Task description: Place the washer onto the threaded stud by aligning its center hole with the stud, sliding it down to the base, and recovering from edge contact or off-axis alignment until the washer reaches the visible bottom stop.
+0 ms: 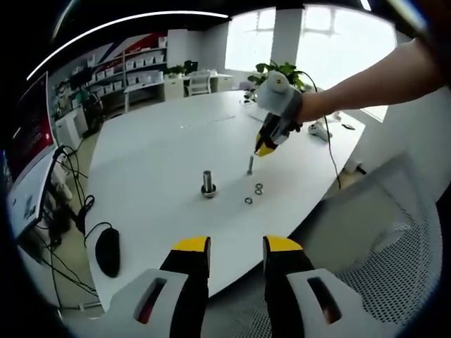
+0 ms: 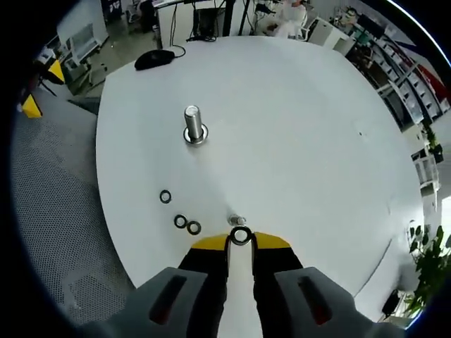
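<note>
On the white round table (image 2: 296, 127), the right gripper (image 2: 240, 239) has its yellow-tipped jaws pinched on a washer (image 2: 240, 236), held at the very tips. Just past the tips stands a small stud (image 2: 237, 220); from the left gripper view the same stud (image 1: 250, 165) stands upright directly under the right gripper (image 1: 266, 148), which is carried by a gloved hand (image 1: 282, 98). Cannot tell whether washer and stud are touching.

Three spare washers lie flat on the table: one alone (image 2: 165, 196), two touching each other (image 2: 187, 224). Left gripper view resolves only two near the stud (image 1: 254, 194).

Larger bolt (image 2: 193, 124) stands upright on its wide base, well apart from the stud, also seen at (image 1: 208, 183).

Left gripper (image 1: 236, 246) hangs back off the table edge, jaws spread, nothing between them.

A black mouse (image 1: 107, 251) with its cable sits near the table edge. A mesh chair (image 1: 394, 246) is beside the table.
</note>
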### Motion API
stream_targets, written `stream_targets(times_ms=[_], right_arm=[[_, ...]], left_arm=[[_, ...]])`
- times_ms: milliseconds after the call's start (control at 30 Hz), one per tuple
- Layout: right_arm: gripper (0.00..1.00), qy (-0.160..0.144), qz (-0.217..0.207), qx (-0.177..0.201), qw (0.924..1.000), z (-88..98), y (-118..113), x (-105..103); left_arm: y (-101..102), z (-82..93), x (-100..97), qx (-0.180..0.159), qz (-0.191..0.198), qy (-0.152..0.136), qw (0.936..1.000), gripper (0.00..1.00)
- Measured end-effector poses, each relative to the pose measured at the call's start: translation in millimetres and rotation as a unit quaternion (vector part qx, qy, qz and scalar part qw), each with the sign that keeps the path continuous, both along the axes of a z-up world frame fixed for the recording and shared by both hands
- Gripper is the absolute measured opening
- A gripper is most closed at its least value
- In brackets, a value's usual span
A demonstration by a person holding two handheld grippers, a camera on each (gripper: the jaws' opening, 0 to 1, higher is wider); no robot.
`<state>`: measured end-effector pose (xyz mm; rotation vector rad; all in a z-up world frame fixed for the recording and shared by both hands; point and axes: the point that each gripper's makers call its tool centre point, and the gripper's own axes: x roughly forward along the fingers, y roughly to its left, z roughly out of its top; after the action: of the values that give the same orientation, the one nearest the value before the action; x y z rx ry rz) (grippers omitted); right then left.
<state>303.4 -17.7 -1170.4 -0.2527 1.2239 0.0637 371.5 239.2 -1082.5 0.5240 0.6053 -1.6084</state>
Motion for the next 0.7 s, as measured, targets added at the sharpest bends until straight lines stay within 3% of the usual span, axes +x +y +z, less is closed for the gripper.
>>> stream_targets(times_ms=[167,700], right_arm=[[0.14,0.012,0.04,-0.022,0.9989,-2.7,2,3],[0.14,0.013,0.038,-0.012,0.9991,-7.7,4,6]], left_arm=[[1,0.1,0.4,-0.001,0.001,-0.001,1.0,0.28],[2,-1.8,-0.2,0.005,-0.001,-0.001,1.0,0.28]])
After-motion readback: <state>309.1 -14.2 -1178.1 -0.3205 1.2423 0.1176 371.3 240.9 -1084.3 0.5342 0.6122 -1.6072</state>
